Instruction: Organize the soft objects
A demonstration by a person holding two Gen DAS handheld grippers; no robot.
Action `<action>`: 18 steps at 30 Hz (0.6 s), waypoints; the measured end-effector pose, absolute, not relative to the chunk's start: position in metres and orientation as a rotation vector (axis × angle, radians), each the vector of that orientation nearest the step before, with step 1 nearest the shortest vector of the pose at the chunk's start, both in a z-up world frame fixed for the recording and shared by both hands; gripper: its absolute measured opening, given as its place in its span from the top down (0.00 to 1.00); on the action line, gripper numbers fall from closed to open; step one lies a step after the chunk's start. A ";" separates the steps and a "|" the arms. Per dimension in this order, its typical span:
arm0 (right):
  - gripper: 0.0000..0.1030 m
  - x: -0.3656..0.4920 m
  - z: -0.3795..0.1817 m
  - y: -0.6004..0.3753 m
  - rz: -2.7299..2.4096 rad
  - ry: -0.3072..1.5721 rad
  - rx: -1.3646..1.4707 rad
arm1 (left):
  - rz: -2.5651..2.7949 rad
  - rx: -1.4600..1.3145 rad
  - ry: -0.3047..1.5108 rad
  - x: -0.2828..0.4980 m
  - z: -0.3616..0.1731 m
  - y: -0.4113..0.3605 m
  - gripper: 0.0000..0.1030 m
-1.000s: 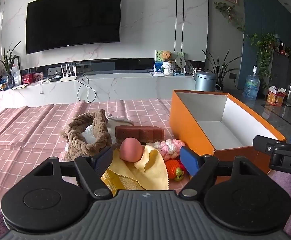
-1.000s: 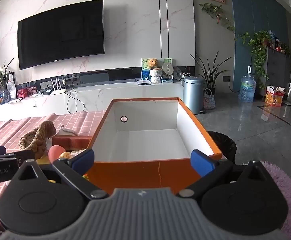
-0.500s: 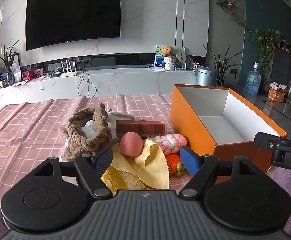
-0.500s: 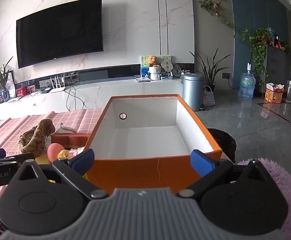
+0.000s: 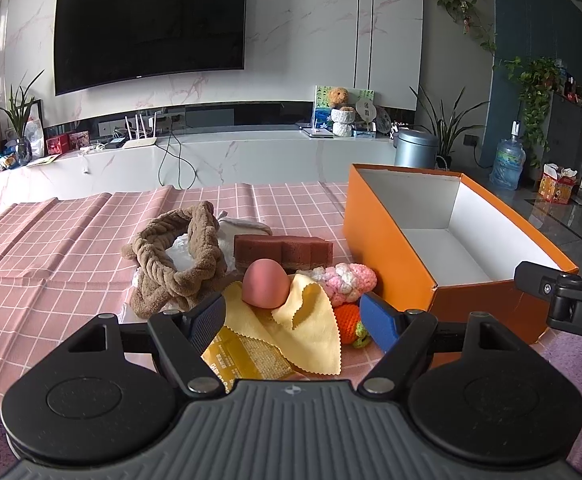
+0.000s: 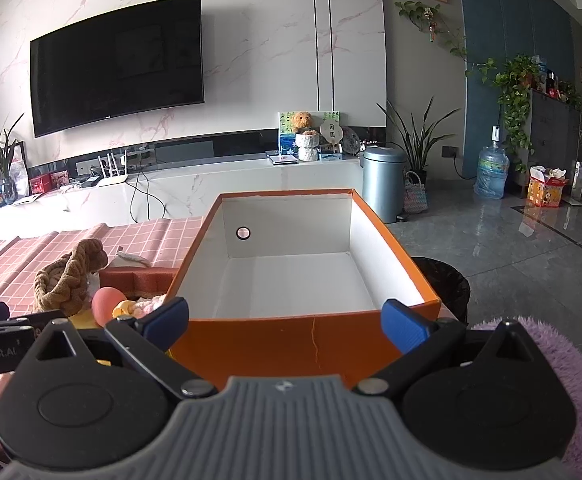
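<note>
Nothing is packed yet: both the left gripper [image 5: 293,316] and right gripper [image 6: 285,320] are spread and empty, the soft pile [image 5: 267,284] lies just ahead of the left jaws, and the box [image 6: 307,332] ahead of the right holds nothing.

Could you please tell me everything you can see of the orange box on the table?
The orange box is a lidless rectangular carton, seemingly cardboard, orange outside and white inside. It stands upright and empty on the pink checked tablecloth, right of the soft things. One end wall has a small round hole, and the near wall shows a thin vertical crease. Neither gripper touches it.

Marble wall [image 6: 251,60], mounted television [image 6: 117,64]
</note>
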State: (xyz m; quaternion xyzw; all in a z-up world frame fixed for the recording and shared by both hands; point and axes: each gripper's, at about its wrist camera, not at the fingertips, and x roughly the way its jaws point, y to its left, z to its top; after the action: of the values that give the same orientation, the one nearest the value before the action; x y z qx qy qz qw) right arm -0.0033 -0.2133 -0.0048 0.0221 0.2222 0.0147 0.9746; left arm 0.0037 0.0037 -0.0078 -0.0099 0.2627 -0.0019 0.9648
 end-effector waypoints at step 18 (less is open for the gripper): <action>0.02 0.000 -0.009 -0.212 0.022 0.465 0.048 | -0.007 -0.018 0.534 0.004 -0.007 0.003 0.13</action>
State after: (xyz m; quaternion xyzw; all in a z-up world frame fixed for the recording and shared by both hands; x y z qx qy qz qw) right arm 0.0001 -0.2117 -0.0093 0.0236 0.2304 0.0110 0.9728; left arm 0.0042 0.0034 -0.0071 -0.0091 0.2640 -0.0036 0.9645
